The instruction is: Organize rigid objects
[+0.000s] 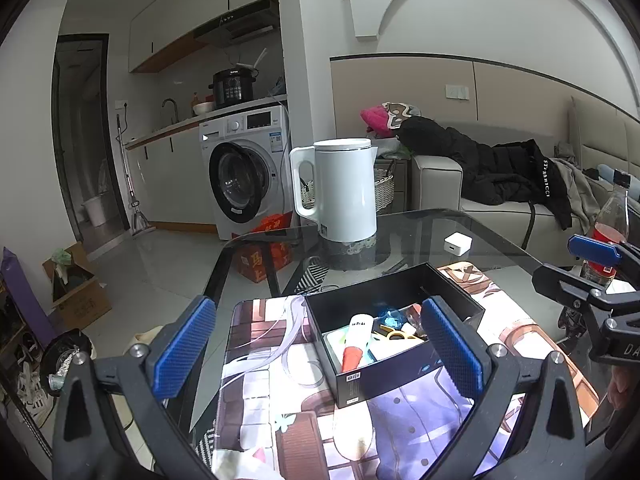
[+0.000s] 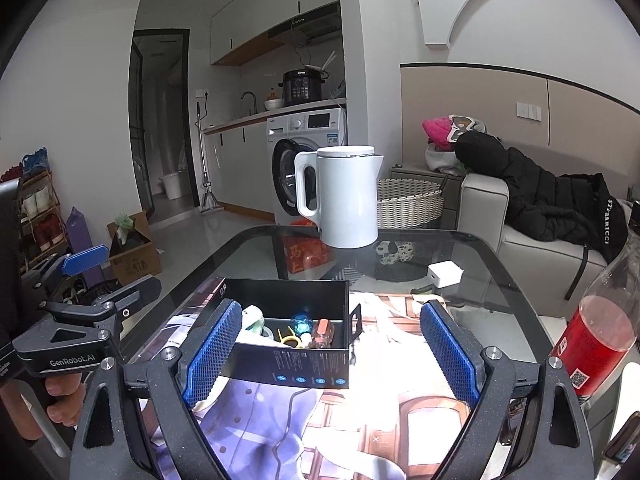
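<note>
An open black box [image 1: 400, 376] [image 2: 288, 364] lies on a printed mat [image 1: 272, 400] [image 2: 400, 408]. Inside are a white tube with an orange-red cap [image 1: 354, 344], a yellow ring piece [image 1: 394, 334] [image 2: 290, 338], a blue trinket [image 2: 300, 322] and a small orange bottle [image 2: 322, 332]. My left gripper [image 1: 318, 348] [image 2: 116, 276] is open, held short of the box on its left side, empty. My right gripper [image 2: 331, 356] [image 1: 568, 264] is also open and empty, on the right side of the box.
A white kettle [image 1: 340, 188] [image 2: 344, 196] stands at the far edge of the glass table [image 1: 440, 224]. A white charger [image 1: 457, 243] [image 2: 444, 274] lies behind the mat. A bottle of red drink [image 1: 608, 236] [image 2: 596, 340] stands at the right. Sofa and washing machine are beyond.
</note>
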The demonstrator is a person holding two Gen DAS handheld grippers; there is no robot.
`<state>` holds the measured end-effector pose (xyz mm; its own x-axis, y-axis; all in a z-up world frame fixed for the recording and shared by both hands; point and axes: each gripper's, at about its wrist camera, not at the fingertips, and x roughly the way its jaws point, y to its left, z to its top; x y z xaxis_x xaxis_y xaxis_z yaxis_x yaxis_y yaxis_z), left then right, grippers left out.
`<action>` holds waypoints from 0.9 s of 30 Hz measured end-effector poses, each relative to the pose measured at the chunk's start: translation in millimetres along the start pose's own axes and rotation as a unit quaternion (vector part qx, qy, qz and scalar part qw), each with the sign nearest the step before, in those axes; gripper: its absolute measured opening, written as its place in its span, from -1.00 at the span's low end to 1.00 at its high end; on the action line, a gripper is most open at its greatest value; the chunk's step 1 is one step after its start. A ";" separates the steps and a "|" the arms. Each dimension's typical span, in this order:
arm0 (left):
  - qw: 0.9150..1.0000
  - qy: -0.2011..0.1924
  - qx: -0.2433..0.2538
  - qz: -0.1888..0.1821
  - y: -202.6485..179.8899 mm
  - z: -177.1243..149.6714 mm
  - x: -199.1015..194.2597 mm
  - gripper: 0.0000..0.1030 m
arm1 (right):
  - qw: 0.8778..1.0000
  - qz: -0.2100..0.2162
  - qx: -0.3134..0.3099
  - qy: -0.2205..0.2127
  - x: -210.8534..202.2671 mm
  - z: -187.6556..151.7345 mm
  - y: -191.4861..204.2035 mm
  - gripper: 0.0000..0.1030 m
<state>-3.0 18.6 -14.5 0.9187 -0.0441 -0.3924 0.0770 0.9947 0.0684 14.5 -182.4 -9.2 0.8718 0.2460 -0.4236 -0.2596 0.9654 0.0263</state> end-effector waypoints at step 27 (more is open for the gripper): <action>1.000 -0.011 0.001 0.002 -1.3 5.7 -3.6 1.00 | 1.000 0.005 -0.013 -0.014 -4.8 -0.3 5.8 0.79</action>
<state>-4.2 17.0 -8.0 0.9273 -0.0412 -0.3722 0.0733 0.9947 0.0726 8.7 -178.0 -7.2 0.8802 0.2581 -0.3983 -0.2790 0.9603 0.0058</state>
